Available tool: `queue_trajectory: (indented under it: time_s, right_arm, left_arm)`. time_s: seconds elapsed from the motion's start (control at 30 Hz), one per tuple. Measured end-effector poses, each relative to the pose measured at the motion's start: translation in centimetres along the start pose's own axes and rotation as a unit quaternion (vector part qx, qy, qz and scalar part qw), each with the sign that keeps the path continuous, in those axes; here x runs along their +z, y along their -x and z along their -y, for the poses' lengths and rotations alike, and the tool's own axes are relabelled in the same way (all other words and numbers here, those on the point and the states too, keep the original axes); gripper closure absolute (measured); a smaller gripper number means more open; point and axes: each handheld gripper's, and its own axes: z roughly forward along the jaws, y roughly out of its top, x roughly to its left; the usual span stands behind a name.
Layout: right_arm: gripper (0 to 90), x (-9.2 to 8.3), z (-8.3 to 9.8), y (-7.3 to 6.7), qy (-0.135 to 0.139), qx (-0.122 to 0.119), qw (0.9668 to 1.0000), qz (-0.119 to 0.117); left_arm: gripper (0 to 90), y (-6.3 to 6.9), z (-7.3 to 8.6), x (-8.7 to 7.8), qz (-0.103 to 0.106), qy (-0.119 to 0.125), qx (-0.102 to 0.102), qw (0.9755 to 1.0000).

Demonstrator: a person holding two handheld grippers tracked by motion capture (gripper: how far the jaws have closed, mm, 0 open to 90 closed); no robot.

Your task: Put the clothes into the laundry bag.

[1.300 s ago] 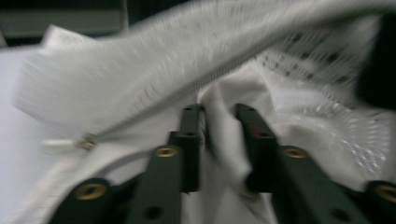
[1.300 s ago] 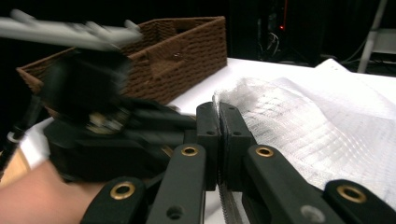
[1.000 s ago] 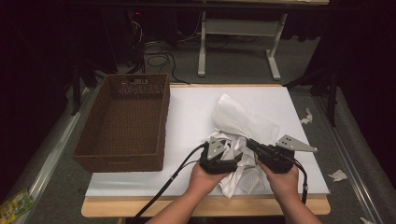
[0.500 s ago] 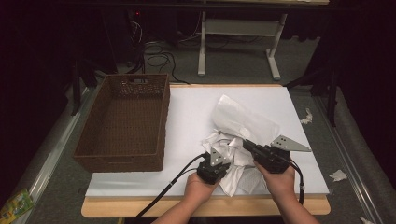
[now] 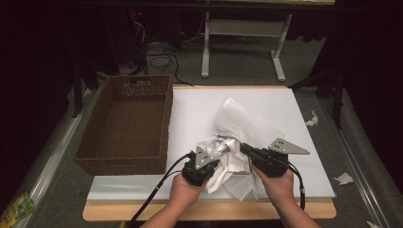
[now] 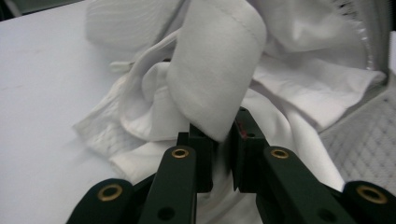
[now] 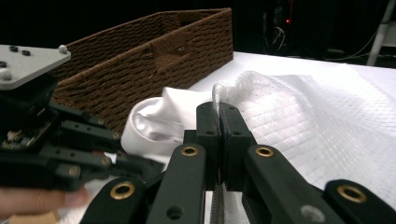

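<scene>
White cloth (image 5: pixel 235 137), part plain weave and part open mesh, lies crumpled near the front edge of the table (image 5: pixel 190 114), right of the brown basket (image 5: pixel 128 118). It looks light, limp and easily snagged (the mesh most of all), so it should drape and slide rather than hold a shape. The left gripper (image 6: pixel 223 140) has just been closing its jaws, which now pinch a rolled fold of plain fabric. The right gripper (image 7: pixel 218 122) is clamped on a mesh edge. Hems and thick folds seem the surest places to grip.
</scene>
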Motion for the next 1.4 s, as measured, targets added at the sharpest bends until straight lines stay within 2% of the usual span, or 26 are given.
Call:
queue_trajectory:
  time_s: [0.2,0.23,0.27,0.33,0.37,0.47,0.5,0.57,0.67,0.8,0.83,0.87,0.97,1.03,1.13,1.2,1.23,1.3,1.33,1.4]
  right_arm:
    - [88.9,-0.4,0.1,0.4,0.003,0.004,1.0,0.005]
    - [89.0,-0.5,0.1,0.6,0.002,0.006,1.0,0.005]
    - [89.0,-0.5,0.1,0.6,0.002,0.006,1.0,0.005]
    - [89.0,-0.5,0.1,0.7,0.002,0.005,1.0,0.004]
    - [89.0,-0.6,0.1,0.7,0.002,0.007,1.0,0.004]
    - [89.0,-0.8,0.1,0.8,0.003,0.005,1.0,0.003]
    - [89.0,-0.9,0.0,0.9,0.003,0.006,1.0,0.001]
    - [88.9,-1.1,-0.1,1.0,0.007,0.007,1.0,0.001]
    - [89.0,-1.2,-0.2,1.0,0.013,0.004,0.9999,-0.004]
    - [89.0,-1.2,-0.4,0.7,0.017,0.002,0.9998,-0.008]
    - [89.0,-1.0,-0.5,0.4,0.017,-0.001,0.9997,-0.016]
    - [89.0,-1.0,-0.5,0.4,0.017,-0.001,0.9997,-0.016]
    - [88.9,-0.8,-0.6,-0.3,0.019,-0.007,0.9996,-0.021]
    - [88.9,-0.4,-0.6,-0.8,0.019,-0.015,0.9994,-0.023]
    - [88.9,-0.1,-0.4,-1.0,0.014,-0.014,0.9995,-0.023]
    - [88.9,0.1,-0.3,-0.9,0.008,-0.012,0.9997,-0.022]
    - [88.9,0.1,-0.2,-0.9,0.006,-0.009,0.9997,-0.021]
    - [88.9,0.2,0.0,-0.7,0.002,-0.006,0.9998,-0.02]
    - [88.9,0.2,0.0,-0.7,0.002,-0.006,0.9998,-0.02]
    - [88.9,0.2,0.1,-0.6,0.001,-0.007,0.9998,-0.019]
  left_arm:
    - [80.2,2.3,-1.4,3.2,0.012,0.012,0.003,0.9999]
    - [79.8,2.6,-1.7,4.5,0.009,0.012,-0.005,0.9999]
    - [79.7,2.6,-1.7,4.5,0.009,0.012,-0.005,0.9999]
    - [79.5,2.7,-1.9,5.6,0.005,0.006,-0.007,0.9999]
    - [79.4,2.8,-2.0,6.9,-0.002,-0.002,-0.003,1.0]
    - [79.4,3.0,-2.0,7.7,-0.007,-0.005,-0.002,1.0]
    - [79.5,3.0,-2.0,7.9,-0.01,-0.001,-0.009,0.9999]
    - [80.4,3.0,-2.1,7.5,-0.019,0.016,-0.02,0.9995]
    - [81.0,2.9,-2.1,6.6,-0.026,0.035,-0.021,0.9988]
    - [81.4,2.1,-1.9,4.1,-0.037,0.052,-0.018,0.9978]
    - [81.5,1.7,-1.7,2.7,-0.04,0.059,-0.019,0.9973]
    - [81.5,1.7,-1.7,2.7,-0.04,0.059,-0.019,0.9973]
    - [81.5,1.4,-1.6,0.4,-0.049,0.061,0.001,0.9969]
    - [81.5,1.7,-1.7,-1.1,-0.052,0.07,0.019,0.996]
    - [81.3,2.1,-1.6,-1.0,-0.054,0.074,0.026,0.9955]
    - [81.3,2.4,-1.6,-0.3,-0.049,0.071,0.027,0.9959]
    - [81.2,2.6,-1.5,0.4,-0.045,0.07,0.023,0.9962]
    - [80.8,3.0,-1.3,3.0,-0.037,0.062,0.011,0.9973]
    - [80.8,3.0,-1.3,3.0,-0.037,0.062,0.011,0.9973]
    - [80.8,3.1,-1.2,4.5,-0.037,0.055,0.007,0.9978]
